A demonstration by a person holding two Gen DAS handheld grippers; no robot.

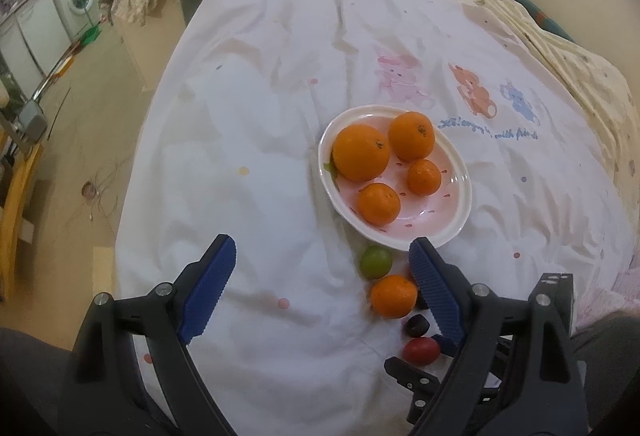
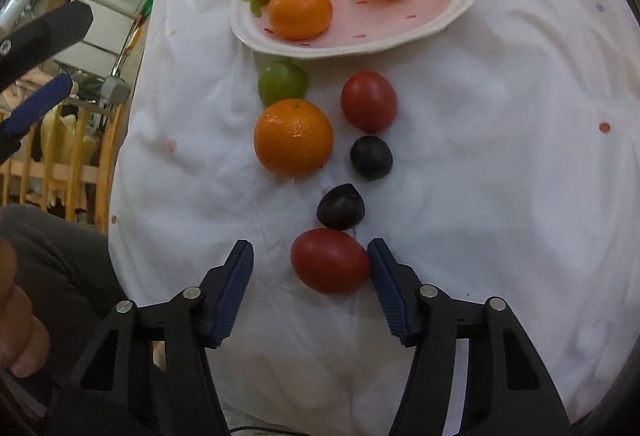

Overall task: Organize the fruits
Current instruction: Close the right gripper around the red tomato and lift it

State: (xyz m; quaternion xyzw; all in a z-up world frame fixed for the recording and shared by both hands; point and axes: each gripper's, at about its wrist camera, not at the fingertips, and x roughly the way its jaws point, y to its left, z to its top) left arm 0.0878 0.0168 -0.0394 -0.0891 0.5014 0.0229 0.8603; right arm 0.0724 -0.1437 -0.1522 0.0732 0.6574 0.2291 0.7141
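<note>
Down on the bed sheet, the right hand-held gripper stands spread around the near red fruit, right pad touching, left pad apart, while the left hand-held gripper, also spread, partly hides the far fruits.

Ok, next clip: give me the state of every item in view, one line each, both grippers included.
Plate: on the sheet, holding four oranges.
Loose orange: on the sheet, outside the plate.
Green fruit: on the sheet by the plate rim.
Far red fruit: on the sheet.
Two dark fruits: on the sheet.
Near red fruit: between the right gripper's fingers, right one touching.
Right gripper: open, not clamped.
Left gripper: open, empty.
</note>
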